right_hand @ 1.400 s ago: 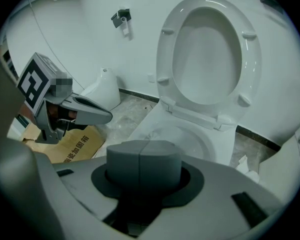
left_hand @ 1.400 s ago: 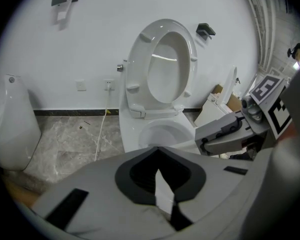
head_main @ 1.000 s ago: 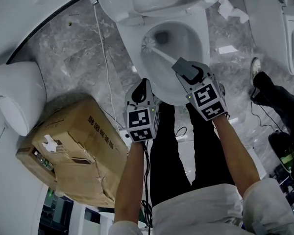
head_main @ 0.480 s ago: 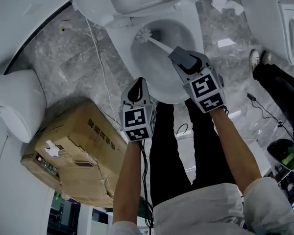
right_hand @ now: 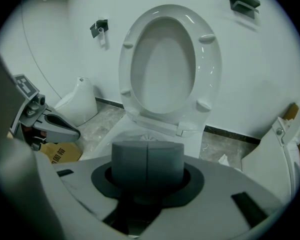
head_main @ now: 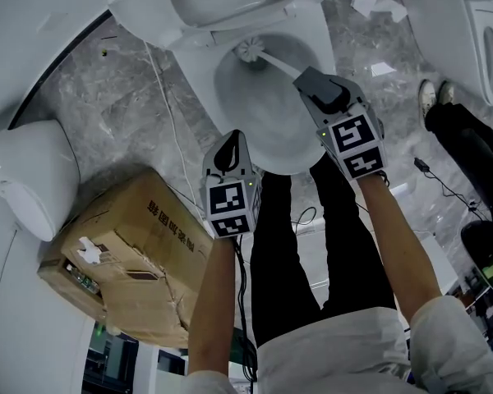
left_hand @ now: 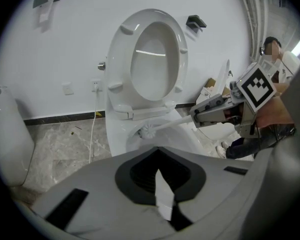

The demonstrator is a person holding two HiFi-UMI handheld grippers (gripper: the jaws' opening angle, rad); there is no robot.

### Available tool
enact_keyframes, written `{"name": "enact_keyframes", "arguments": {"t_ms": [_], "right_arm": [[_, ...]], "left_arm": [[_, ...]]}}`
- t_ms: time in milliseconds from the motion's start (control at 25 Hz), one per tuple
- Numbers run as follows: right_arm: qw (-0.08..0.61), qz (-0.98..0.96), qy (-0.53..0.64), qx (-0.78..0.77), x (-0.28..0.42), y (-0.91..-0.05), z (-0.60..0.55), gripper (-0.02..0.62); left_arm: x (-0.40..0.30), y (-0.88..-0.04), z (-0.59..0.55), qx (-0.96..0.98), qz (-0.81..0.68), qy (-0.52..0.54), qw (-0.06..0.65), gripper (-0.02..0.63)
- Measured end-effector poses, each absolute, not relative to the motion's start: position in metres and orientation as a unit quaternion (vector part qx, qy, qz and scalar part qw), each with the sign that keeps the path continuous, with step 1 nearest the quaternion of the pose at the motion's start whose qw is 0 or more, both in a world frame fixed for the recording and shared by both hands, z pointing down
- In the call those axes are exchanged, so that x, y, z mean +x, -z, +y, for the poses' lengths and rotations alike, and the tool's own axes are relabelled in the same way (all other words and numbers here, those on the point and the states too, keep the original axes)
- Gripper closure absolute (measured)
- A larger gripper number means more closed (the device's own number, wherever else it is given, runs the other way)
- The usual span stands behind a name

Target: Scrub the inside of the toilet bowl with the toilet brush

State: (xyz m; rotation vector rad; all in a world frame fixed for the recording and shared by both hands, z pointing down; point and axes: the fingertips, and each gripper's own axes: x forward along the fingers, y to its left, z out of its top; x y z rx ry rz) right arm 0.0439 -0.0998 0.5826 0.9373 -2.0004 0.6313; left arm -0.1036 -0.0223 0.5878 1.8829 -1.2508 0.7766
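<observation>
While the right gripper [head_main: 312, 84] clamps the toilet brush [head_main: 251, 50], its bristles sit at the rear edge of the toilet bowl [head_main: 283, 158]. The left gripper [head_main: 230, 150], jaws together and empty, hangs near a Chinese-lettered cardboard box [head_main: 123, 245].

The person wears black trousers [head_main: 287, 253] and a white top [head_main: 337, 355] with short white sleeves [head_main: 453, 341]; the forearms are bare. In each hand is a light grey, wedge-shaped gripper. The left gripper [head_main: 233, 138] has a black teardrop recess on its upper face and, at its rear, a cube [head_main: 230, 208] with black-and-white square markers. The right gripper [head_main: 302, 78] has darker grey jaws, and its own cube [head_main: 353, 148] bears the same kind of markers on two visible faces. A small green light [head_main: 319, 135] glows beside that cube. A thin dark cable [head_main: 245, 294] runs below the left cube, along the forearm
</observation>
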Motion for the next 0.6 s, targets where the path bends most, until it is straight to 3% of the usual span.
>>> {"name": "enact_keyframes", "arguments": {"t_ms": [600], "right_arm": [[0.421,-0.765,-0.251,0.418,0.107,-0.583,-0.101,0.428]], "left_arm": [[-0.073,-0.574,-0.022,0.755,-0.468,-0.289,0.356,0.586]]}}
